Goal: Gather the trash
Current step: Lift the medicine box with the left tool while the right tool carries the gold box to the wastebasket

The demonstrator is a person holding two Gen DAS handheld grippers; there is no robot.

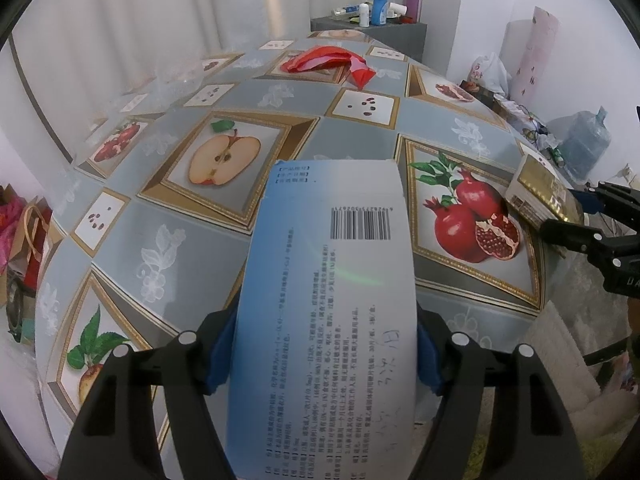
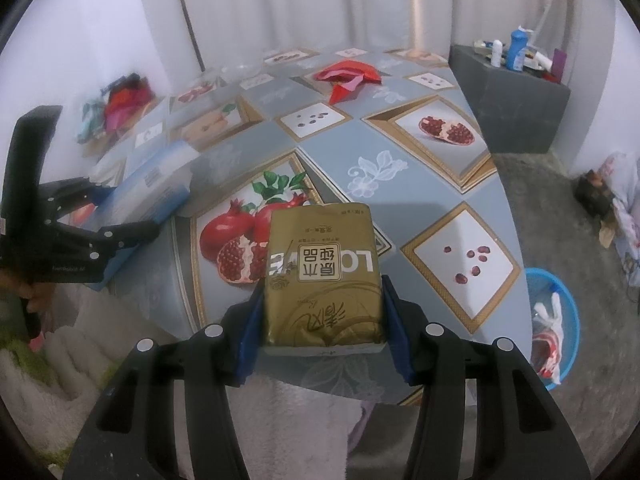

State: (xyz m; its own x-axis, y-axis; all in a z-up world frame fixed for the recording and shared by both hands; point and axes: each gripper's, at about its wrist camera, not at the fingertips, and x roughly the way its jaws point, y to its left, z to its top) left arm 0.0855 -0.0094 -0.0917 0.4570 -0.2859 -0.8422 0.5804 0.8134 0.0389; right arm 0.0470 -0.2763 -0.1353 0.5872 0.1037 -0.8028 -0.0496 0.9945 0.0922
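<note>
My left claw (image 1: 326, 354) is clamped on a pale blue and white box (image 1: 326, 300), its blue pads (image 1: 222, 354) pressed to the long sides. The box juts forward over the near part of the table (image 1: 192, 240), printed face up, with a barcode near its far end and rows of small print running along it. Under it the tablecloth shows framed fruit: a halved apple to the left of the box, whole pomegranates to the right.

Further right, at the table's near corner, my right claw (image 2: 322, 322) grips a gold packet (image 2: 324, 276), pads tight against both of its sides. The packet has a cream label with dark characters and large white letters across the middle. I cannot tell whether its far end touches the cloth.

From that side I can see my left claw (image 2: 120, 220) and its box (image 2: 156, 188) off to the left.

Toward the far end of the table lies a crumpled red plastic bag (image 2: 348, 76), well apart from both claws. To the right, on the floor beside the table, stands a blue basket (image 2: 568, 300) with some white and red wrapping inside. Beyond it, a grey cabinet (image 2: 516, 108) carries bottles and tubes.
</note>
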